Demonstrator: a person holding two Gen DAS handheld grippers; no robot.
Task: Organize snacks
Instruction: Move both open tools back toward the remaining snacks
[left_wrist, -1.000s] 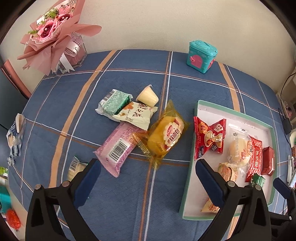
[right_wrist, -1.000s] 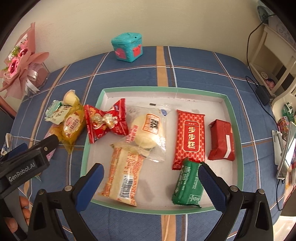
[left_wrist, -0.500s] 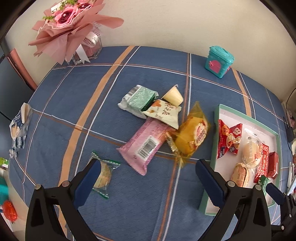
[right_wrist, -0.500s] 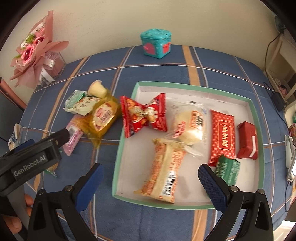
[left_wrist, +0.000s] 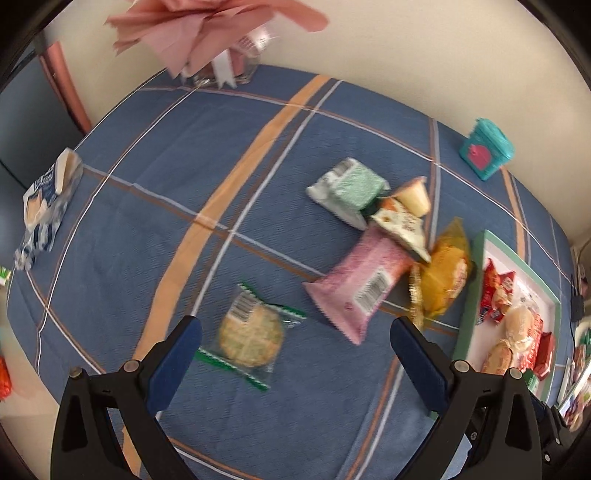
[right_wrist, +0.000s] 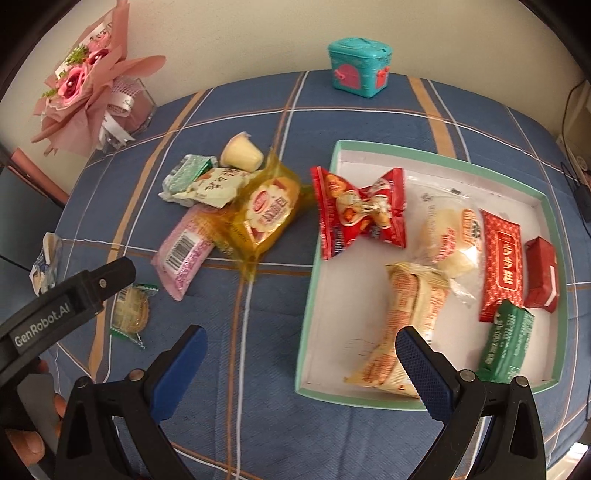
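Cookie packet (left_wrist: 250, 334) lies between the left gripper's (left_wrist: 293, 338) spread, empty fingers (left_wrist: 173, 365).

round cookie pack (left_wrist: 250, 334) flat on cloth | snack pile (right_wrist: 236, 206) beside tray (right_wrist: 546, 206) | six snacks inside

Motion blur smears the whole left wrist view, so print on the pink packet (left_wrist: 360, 288) won't read. The bouquet (left_wrist: 207, 33) runs off the top edge. The tray (left_wrist: 476, 295) is cut at the right rim, its snacks bunched and unclear. In the right wrist view, the left gripper's body hides part of the round cracker (right_wrist: 131, 312).
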